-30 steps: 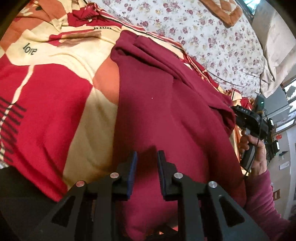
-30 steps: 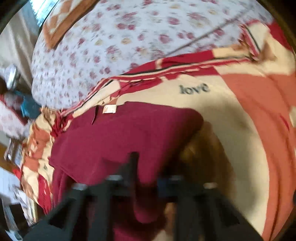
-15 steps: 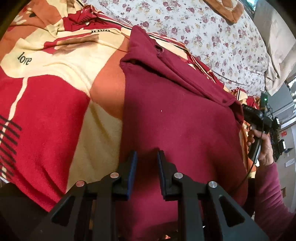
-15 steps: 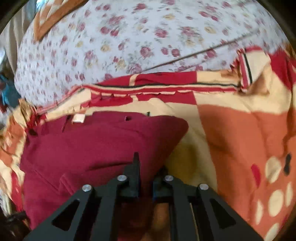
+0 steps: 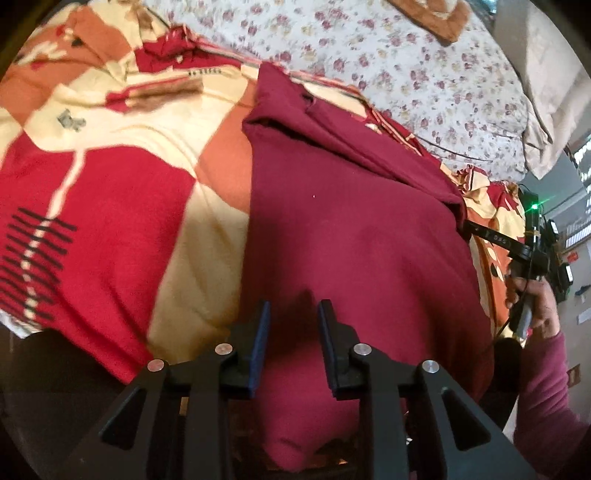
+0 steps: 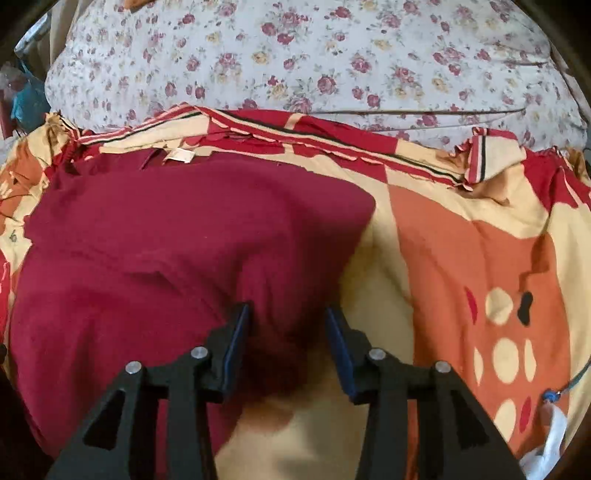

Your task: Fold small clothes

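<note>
A dark red garment [image 5: 351, 229] lies spread on a patterned red, orange and cream blanket [image 5: 110, 206]. Its far edge is folded over. My left gripper [image 5: 291, 314] is open, jaws apart just above the garment's near edge, holding nothing. In the right wrist view the same garment [image 6: 177, 236] covers the left half, a white label [image 6: 179, 156] near its far edge. My right gripper [image 6: 286, 317] is open, jaws wide apart over the garment's right near corner. The right gripper and the hand holding it [image 5: 524, 273] show at the right of the left wrist view.
A floral white sheet [image 6: 314, 55] covers the bed beyond the blanket [image 6: 480, 240]. A brown cushion [image 5: 439, 18] and a beige pillow [image 5: 535, 74] lie at the far side. A white cloth [image 6: 550, 435] lies at the blanket's right edge.
Both grippers have opened and let go of the garment. The garment's edge was carried over and now lies flat on the blanket.
</note>
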### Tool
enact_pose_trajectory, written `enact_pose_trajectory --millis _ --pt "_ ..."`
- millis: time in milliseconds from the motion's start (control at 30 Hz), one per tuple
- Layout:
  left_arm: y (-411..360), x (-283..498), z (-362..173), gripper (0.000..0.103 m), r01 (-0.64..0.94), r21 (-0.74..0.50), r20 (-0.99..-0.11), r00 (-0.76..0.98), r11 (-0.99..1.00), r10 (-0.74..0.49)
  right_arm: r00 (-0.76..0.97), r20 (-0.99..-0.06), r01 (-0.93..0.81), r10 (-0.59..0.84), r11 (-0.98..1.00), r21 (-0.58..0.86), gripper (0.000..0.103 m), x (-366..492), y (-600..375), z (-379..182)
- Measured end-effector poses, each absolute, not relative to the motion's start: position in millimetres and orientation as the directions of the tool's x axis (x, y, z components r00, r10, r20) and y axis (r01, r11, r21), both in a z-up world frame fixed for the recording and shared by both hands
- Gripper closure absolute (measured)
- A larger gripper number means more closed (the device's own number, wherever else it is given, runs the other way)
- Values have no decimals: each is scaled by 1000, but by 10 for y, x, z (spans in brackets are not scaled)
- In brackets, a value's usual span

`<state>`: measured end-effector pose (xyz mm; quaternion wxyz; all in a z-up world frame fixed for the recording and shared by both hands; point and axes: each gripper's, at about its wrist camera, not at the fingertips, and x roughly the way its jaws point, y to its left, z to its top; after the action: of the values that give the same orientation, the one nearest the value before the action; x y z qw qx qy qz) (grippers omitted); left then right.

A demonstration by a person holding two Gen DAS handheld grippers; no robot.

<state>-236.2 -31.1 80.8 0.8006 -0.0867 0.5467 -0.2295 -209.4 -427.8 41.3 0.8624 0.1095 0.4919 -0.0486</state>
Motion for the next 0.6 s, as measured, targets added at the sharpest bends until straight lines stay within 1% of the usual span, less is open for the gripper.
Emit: enact_pose_trajectory --millis 100,167,233,267,300,367,433,533,600 --pt "-248 -2413 825 96 266 -376 -842 302 888 -447 529 -848 228 -1 963 142 58 -2294 -4383 570" --pt "-222 -2435 799 96 256 -383 -845 292 888 -448 557 -829 246 36 947 206 58 -2470 -4474 685" --pt "-210 -2473 756 95 245 -392 -849 275 887 -451 585 -804 247 111 919 307 50 -2655 -4544 760" --pt "-199 -2500 730 94 239 -401 -850 263 884 -456 592 -789 240 165 899 367 42 -2770 -4565 785" --pt "-190 -2533 693 92 232 -415 -851 244 880 -465 595 -775 224 214 882 415 38 -2859 -4566 789" --pt "-183 -2600 645 89 225 -433 -851 217 873 -478 600 -731 169 325 842 513 36 -3113 -4522 776" --pt "-170 -2674 605 84 226 -433 -858 194 872 -476 581 -714 134 391 820 557 34 -3313 -4450 738" --pt "-175 -2779 530 83 232 -417 -877 154 879 -456 532 -712 84 458 808 583 30 -3612 -4293 642" --pt "-176 -2831 493 82 229 -420 -881 130 878 -455 508 -712 71 485 800 596 23 -3803 -4192 560"
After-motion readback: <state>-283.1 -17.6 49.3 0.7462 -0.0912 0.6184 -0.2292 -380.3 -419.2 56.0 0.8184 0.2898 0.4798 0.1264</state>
